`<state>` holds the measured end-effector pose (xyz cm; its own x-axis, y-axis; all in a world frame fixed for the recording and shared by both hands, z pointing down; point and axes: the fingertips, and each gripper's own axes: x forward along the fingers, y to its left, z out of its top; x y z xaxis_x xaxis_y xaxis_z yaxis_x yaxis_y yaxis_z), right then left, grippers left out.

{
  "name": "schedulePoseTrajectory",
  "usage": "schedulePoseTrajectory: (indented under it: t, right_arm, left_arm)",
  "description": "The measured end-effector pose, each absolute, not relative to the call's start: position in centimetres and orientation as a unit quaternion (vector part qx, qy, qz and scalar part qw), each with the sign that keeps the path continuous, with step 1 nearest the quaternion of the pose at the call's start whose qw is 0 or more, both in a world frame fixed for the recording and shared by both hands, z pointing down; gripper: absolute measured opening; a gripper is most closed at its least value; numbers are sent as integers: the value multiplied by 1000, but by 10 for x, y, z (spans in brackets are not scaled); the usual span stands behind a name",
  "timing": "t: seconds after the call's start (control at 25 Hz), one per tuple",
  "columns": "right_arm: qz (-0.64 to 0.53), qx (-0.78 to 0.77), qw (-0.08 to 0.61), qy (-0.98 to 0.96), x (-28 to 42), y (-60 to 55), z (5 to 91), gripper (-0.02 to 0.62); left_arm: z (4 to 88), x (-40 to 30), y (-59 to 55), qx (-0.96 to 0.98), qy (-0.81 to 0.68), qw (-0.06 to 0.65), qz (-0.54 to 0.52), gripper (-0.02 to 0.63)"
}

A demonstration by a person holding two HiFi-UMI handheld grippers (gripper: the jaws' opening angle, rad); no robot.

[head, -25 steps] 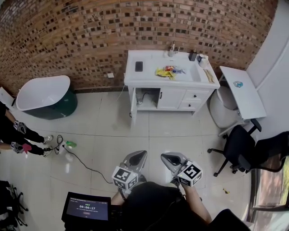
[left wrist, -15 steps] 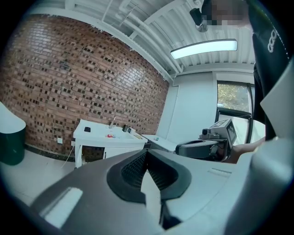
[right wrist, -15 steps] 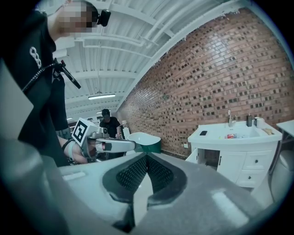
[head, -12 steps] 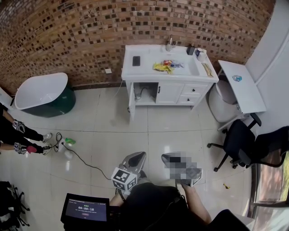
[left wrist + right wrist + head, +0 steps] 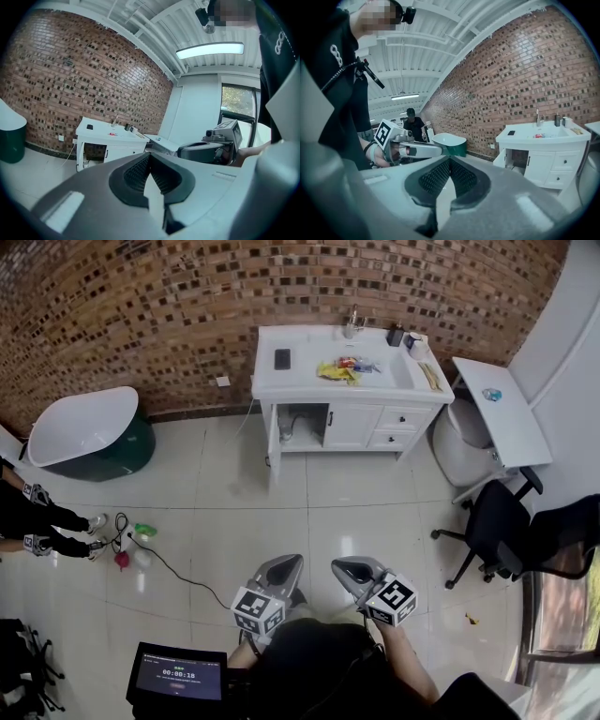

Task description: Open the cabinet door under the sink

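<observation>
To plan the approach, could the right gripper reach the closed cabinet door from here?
Probably not: the right gripper hangs far back, a stretch of tiled floor separating it from the closed cabinet door. Nothing blocks walking closer.

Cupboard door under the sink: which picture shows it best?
The right gripper view: the cabinet door stands swung open, seen from the side, next to the dark opening. The head view sees the door from above, as a thin white edge. The left gripper view shows the door small and far off, a narrow strip.
</observation>
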<state>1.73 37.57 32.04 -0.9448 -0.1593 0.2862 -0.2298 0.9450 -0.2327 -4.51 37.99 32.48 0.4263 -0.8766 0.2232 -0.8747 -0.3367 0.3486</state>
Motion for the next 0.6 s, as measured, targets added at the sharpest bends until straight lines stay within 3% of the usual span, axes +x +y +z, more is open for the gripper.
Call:
schedulePoseTrajectory:
  t: [0.6]
  right_arm:
    - [124,87,142,-978,4,384,326,-9]
  left_arm:
    - [330,-52,385,818,-536,209,-8,15]
